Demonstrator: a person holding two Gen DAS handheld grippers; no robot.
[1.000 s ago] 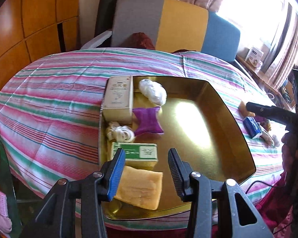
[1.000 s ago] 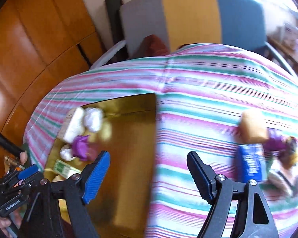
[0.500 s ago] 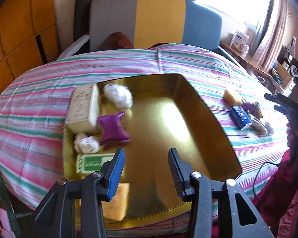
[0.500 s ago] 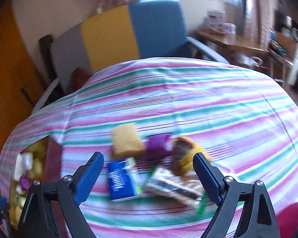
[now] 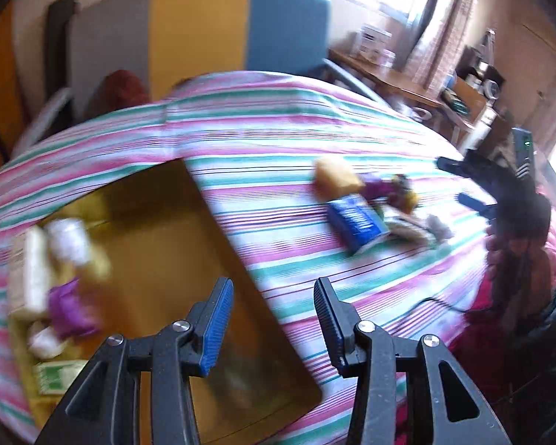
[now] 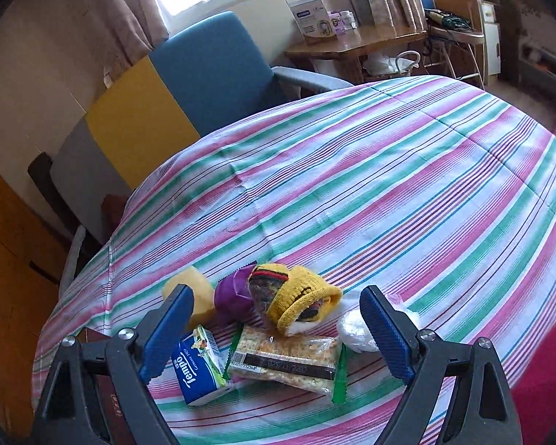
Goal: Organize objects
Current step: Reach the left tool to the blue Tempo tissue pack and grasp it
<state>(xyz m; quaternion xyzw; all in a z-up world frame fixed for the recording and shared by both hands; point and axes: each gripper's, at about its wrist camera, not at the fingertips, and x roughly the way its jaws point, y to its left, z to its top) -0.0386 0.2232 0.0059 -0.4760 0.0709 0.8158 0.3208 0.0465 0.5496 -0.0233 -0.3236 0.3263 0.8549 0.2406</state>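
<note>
My right gripper [image 6: 274, 324] is open and empty, just above a heap on the striped cloth: a snack bar packet [image 6: 281, 361], a blue Tempo tissue pack [image 6: 200, 367], a yellow knitted piece [image 6: 296, 296], a purple pouch [image 6: 231, 293], a yellow sponge [image 6: 200, 289] and a white wad [image 6: 354, 330]. My left gripper [image 5: 274, 319] is open and empty over the right edge of the gold tray [image 5: 174, 244]. The tray holds a cream box [image 5: 31, 270], a white wad [image 5: 68, 239], a purple pouch [image 5: 68, 309] and a green-and-white box [image 5: 57, 374]. The heap shows blurred in the left wrist view [image 5: 367, 204].
The round table wears a pink, green and white striped cloth [image 6: 389, 185]. A grey, yellow and blue chair [image 6: 174, 100] stands behind it. A wooden side table [image 6: 356, 42] with boxes stands by the window. The other gripper and hand [image 5: 500, 193] show at the right.
My right gripper has swung right, away from the tray, and now hangs over the heap. My left gripper has turned right, so the tray has slid to the left of its view.
</note>
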